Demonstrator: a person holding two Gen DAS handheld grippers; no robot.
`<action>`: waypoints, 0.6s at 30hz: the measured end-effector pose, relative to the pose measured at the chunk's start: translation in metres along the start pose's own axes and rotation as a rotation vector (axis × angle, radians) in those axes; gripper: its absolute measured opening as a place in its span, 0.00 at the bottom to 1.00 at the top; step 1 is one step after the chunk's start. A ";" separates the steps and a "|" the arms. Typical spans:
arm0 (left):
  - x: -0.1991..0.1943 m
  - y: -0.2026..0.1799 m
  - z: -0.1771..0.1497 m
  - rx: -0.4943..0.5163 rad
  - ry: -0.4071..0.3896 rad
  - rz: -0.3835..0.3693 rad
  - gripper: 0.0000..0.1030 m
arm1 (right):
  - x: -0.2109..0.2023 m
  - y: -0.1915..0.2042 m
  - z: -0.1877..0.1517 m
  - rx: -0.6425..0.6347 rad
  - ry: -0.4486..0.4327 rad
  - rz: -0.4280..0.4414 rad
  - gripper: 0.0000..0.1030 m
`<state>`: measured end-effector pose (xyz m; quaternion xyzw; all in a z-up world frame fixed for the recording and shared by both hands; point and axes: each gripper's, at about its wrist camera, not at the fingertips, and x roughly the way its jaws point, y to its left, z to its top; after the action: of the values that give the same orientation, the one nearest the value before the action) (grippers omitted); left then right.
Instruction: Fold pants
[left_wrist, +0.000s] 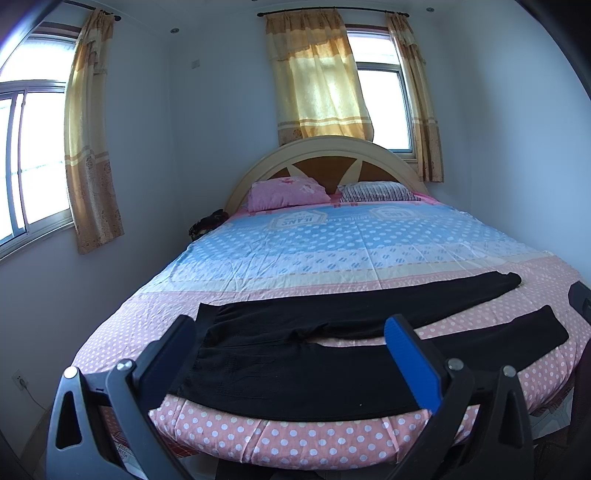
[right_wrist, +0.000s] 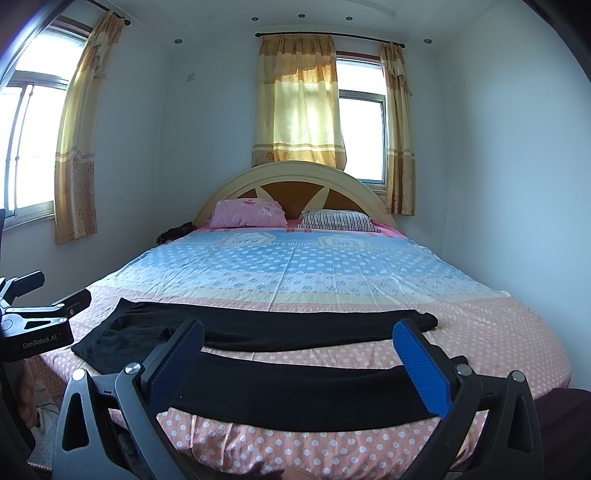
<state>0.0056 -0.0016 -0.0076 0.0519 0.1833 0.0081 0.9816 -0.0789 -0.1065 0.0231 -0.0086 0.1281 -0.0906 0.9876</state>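
Black pants (left_wrist: 295, 369) lie flat across the foot of the bed, waistband at the left, both legs spread apart toward the right. In the right wrist view the pants (right_wrist: 295, 391) show with the near leg in front and the far leg behind. My left gripper (left_wrist: 291, 332) is open, held above the waist and crotch area, touching nothing. My right gripper (right_wrist: 299, 339) is open, held above the near leg, empty. The left gripper's body (right_wrist: 37, 321) shows at the left edge of the right wrist view.
The bed (left_wrist: 332, 236) has a blue and pink dotted sheet and a curved headboard (left_wrist: 325, 155). A pink pillow (left_wrist: 284, 192) and a striped pillow (left_wrist: 376, 192) lie at the head. Curtained windows are on the back and left walls. A dark bundle (left_wrist: 207, 221) sits beside the bed.
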 end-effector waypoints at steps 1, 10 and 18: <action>0.000 0.001 0.000 -0.001 0.000 0.000 1.00 | 0.000 0.000 0.000 0.000 0.000 0.001 0.99; 0.002 0.001 -0.001 0.002 0.003 -0.001 1.00 | 0.002 0.000 -0.002 0.001 0.003 -0.003 0.99; 0.002 0.000 -0.002 0.005 0.005 0.002 1.00 | 0.003 -0.001 -0.003 0.001 0.006 -0.004 0.99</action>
<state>0.0062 -0.0016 -0.0105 0.0543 0.1858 0.0086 0.9811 -0.0768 -0.1079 0.0195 -0.0083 0.1309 -0.0929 0.9870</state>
